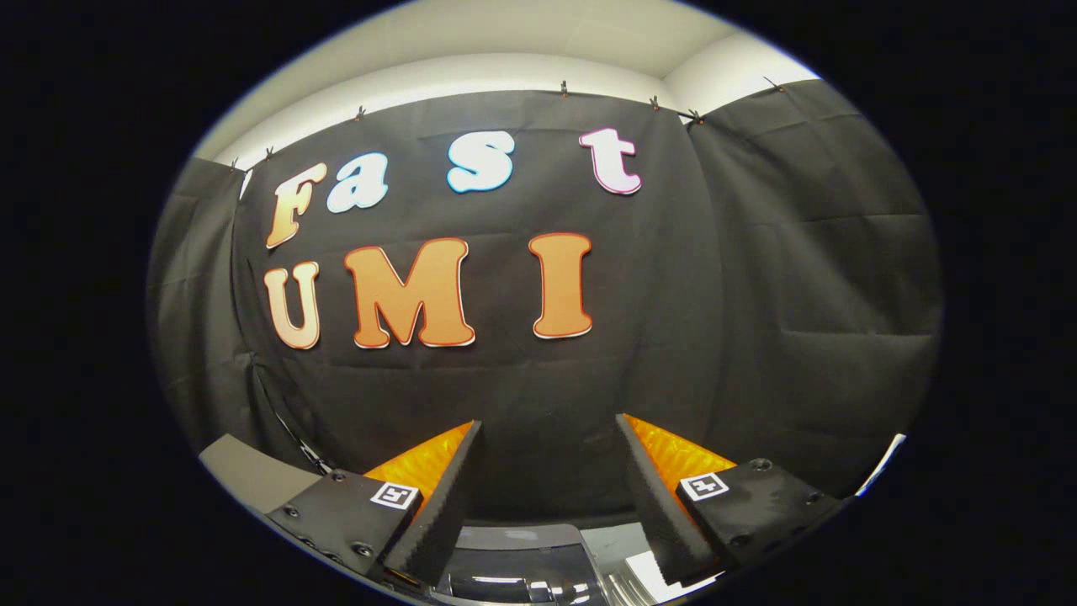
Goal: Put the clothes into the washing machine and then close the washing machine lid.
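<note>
Between the two fingers of the tongs (547, 471) nothing is held: they stand well apart, with only the black cloth wall (757, 295) of the booth showing through the gap. The tongs are raised and level, pointing straight at that wall rather than down at anything.

Below the fingers, close under their bases, a dark glossy curved surface (513, 572) catches streaks of light. It may be the top or lid of the washing machine, but so little of it shows that I cannot tell whether a lid is up or down, nor whether it is the machine at all. A pale strip (627, 543) sits beside it, just inside the right finger, and a grey flat edge (244, 475), perhaps a worktop or ledge, lies beyond the left finger. No clothes can be made out.

As for the step in hand, the pictures do not settle it. Empty, parted tongs held high over the machine would suit a moment when the clothes are yet to be picked up, and equally a moment when they are inside and the lid is down. Whatever comes next, my judgement is that the tongs must first tip downward so that the machine and any clothes come into view; from this pose nothing can be gripped.
</note>
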